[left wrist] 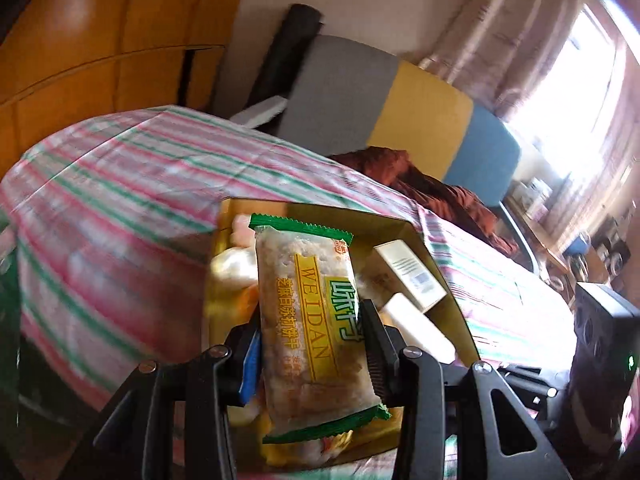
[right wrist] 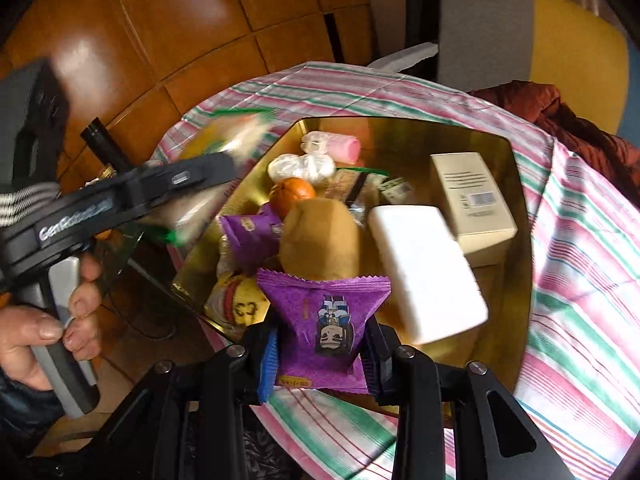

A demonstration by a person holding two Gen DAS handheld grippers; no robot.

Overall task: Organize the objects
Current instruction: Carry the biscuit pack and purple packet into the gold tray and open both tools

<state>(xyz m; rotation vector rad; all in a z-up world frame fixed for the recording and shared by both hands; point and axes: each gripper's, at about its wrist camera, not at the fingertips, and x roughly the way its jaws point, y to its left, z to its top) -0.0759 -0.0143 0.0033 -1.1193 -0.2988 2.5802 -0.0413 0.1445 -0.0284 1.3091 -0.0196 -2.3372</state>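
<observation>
The left gripper (left wrist: 312, 344) had its fingers pinching a clear cracker packet with green crimped ends and a yellow WEIDAN band (left wrist: 310, 320), clamped at the lower half of the pack. Its long axis ran straight out along the fingers, one green end pointing to 12 o'clock, the other back toward the camera at 6. It hung above the near-left part of the shiny gold octagonal tray (left wrist: 424, 240), not touching it.

Over on the right wrist view, the right gripper (right wrist: 320, 354) had its fingers squeezing a purple square snack sachet with a cartoon figure (right wrist: 324, 324) from both sides. The printed figure was upside down, head toward 6 o'clock, zigzag seal toward 12. The sachet sat over the tray's near rim (right wrist: 516, 208).

Inside the tray, a brown fuzzy kiwi (right wrist: 320, 236) lay just beyond the sachet, an orange mandarin (right wrist: 292, 194) at its 11 o'clock. A white rectangular bar (right wrist: 428, 272) slanted with its long axis from 11 to 5, and a cream cardboard box with a barcode (right wrist: 472, 204) stood beside it at 1 o'clock. A smaller purple wrapper (right wrist: 248, 236) lay left of the kiwi.

At 9 o'clock a hand (right wrist: 52, 328) gripped the left gripper's grey handle. The tray rested on the pink, green and white striped cloth (right wrist: 580, 280) covering the worktop.
</observation>
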